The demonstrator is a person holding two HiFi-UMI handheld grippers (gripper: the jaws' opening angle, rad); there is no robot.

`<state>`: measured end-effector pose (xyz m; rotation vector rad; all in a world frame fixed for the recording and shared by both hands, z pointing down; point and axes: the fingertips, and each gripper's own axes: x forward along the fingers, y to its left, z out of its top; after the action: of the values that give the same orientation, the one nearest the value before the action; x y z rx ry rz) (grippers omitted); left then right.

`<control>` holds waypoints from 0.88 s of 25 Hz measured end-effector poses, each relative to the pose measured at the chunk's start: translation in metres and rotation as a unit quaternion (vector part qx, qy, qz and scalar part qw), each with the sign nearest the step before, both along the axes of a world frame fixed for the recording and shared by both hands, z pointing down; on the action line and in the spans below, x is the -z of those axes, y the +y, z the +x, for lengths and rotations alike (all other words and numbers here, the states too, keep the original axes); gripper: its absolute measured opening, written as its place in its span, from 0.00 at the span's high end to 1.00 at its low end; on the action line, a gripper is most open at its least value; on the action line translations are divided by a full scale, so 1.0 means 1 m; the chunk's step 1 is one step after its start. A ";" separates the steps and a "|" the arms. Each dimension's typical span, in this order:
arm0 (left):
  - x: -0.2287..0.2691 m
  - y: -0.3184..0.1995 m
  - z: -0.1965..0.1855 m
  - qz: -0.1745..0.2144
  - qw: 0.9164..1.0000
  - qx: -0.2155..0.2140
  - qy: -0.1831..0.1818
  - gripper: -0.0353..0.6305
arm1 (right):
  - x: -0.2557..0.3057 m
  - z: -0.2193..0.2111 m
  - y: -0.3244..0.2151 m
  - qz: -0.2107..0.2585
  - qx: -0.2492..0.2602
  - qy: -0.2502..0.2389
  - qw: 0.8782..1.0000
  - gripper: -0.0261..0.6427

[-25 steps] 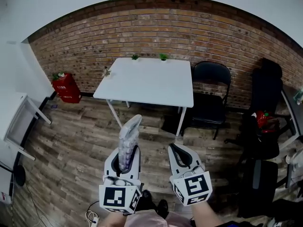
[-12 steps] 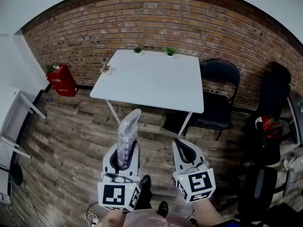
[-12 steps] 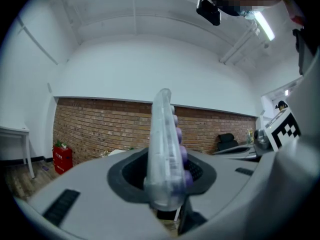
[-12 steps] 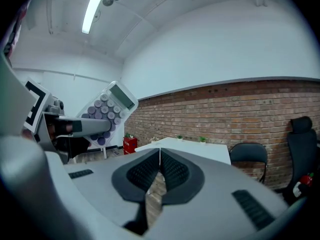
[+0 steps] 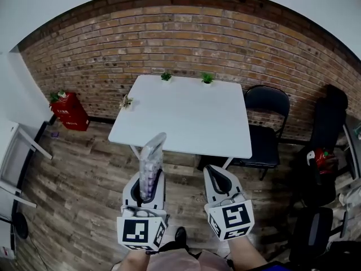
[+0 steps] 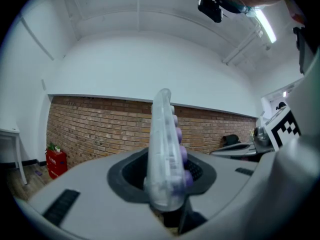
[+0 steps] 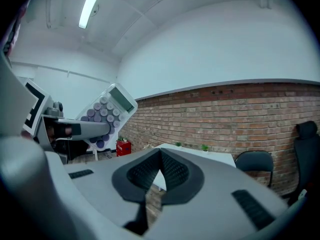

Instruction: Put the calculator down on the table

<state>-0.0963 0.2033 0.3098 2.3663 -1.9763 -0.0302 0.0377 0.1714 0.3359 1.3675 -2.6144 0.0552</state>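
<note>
Calculator point(image 5: 151, 164) — one, in left gripper point(image 5: 148, 186), one table point(image 5: 189, 117)

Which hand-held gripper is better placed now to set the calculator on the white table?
Left. The left hand-held gripper clamps the calculator and points toward the table; the right hand-held gripper is shut and empty.

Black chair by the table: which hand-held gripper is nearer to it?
Right. The right hand-held gripper sits lower left of the chair in the head view; the left hand-held gripper, gripping the calculator, is farther left, beyond the right one.
</note>
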 end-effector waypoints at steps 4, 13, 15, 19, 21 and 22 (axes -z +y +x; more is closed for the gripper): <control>0.000 -0.024 -0.013 0.000 1.000 -0.005 0.002 0.75 | 0.005 -0.013 -0.019 0.006 -0.003 0.003 1.000 0.96; -0.016 -0.069 -0.013 -0.022 0.999 -0.025 0.003 0.75 | -0.001 -0.016 -0.060 -0.001 -0.020 -0.001 1.000 0.96; -0.019 -0.078 -0.010 -0.027 0.999 -0.030 0.000 0.75 | -0.004 -0.014 -0.070 -0.004 -0.023 -0.003 1.000 0.96; -0.026 -0.104 -0.005 -0.034 0.999 -0.038 -0.008 0.75 | -0.011 -0.009 -0.095 -0.010 -0.031 -0.010 0.999 0.96; -0.030 -0.119 -0.003 -0.036 0.999 -0.040 -0.010 0.75 | -0.017 -0.006 -0.110 -0.016 -0.034 -0.014 0.999 0.96; -0.032 -0.128 -0.002 -0.038 0.998 -0.040 -0.011 0.75 | -0.021 -0.006 -0.119 -0.018 -0.034 -0.016 0.999 0.96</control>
<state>-0.0987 0.0754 0.3420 2.4055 -1.8555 0.0736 0.0320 0.0526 0.3565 1.4559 -2.5786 0.1344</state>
